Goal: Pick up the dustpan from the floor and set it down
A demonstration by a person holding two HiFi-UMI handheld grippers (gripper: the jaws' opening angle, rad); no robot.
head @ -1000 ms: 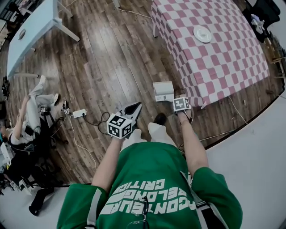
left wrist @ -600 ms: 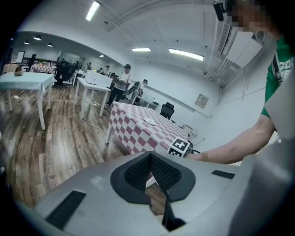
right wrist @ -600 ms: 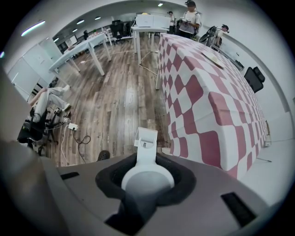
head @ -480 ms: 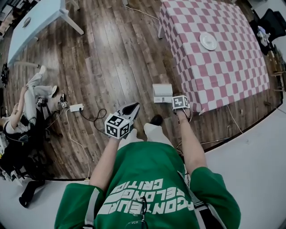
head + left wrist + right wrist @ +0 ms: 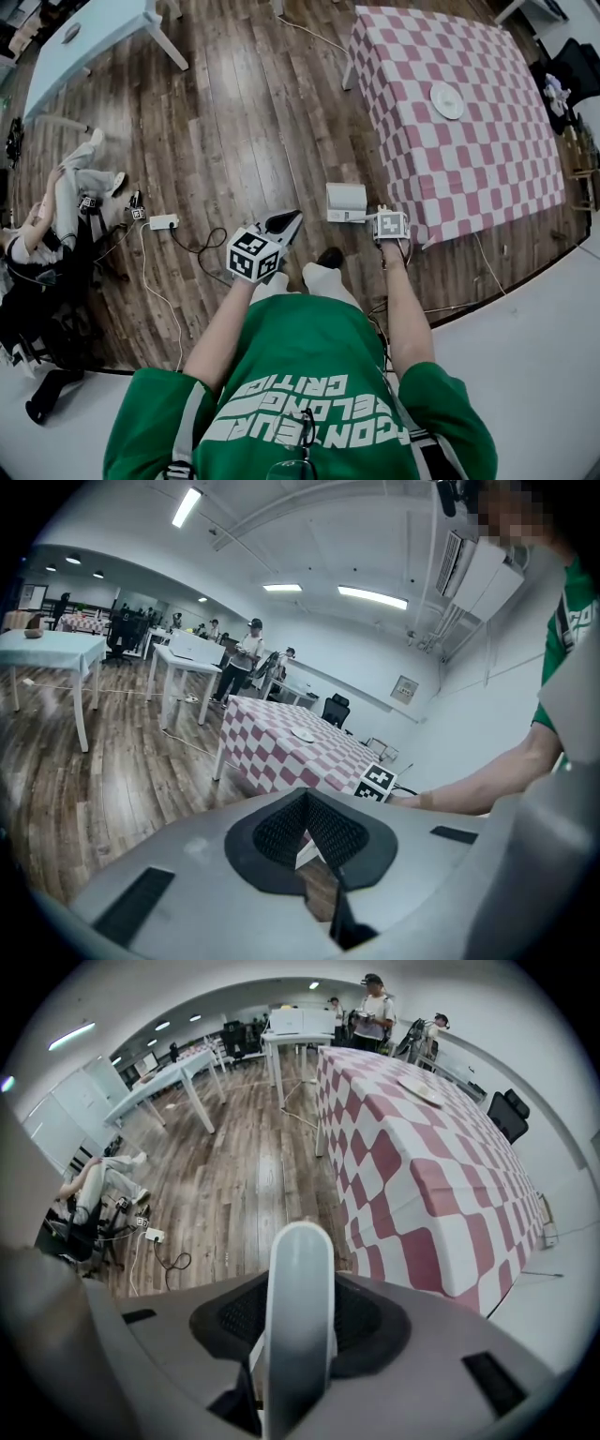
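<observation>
The white dustpan rests on the wooden floor beside the checkered table's corner. My right gripper points straight down just right of the pan. In the right gripper view the pan's white handle stands upright between the jaws. The jaws have just been opening, a gap shows beside the handle, and the pads do not press on it. My left gripper hangs in front of my left knee, left of the pan. Its jaws meet at the tips with nothing in them.
A table with a pink-and-white checkered cloth carries a white plate. A pale blue table stands at the far left. A person sits on the floor near a power strip with trailing cable.
The right gripper has edged slightly to the right of the dustpan, which stays on the floor. The left gripper keeps its place. My head view has shifted a little.
</observation>
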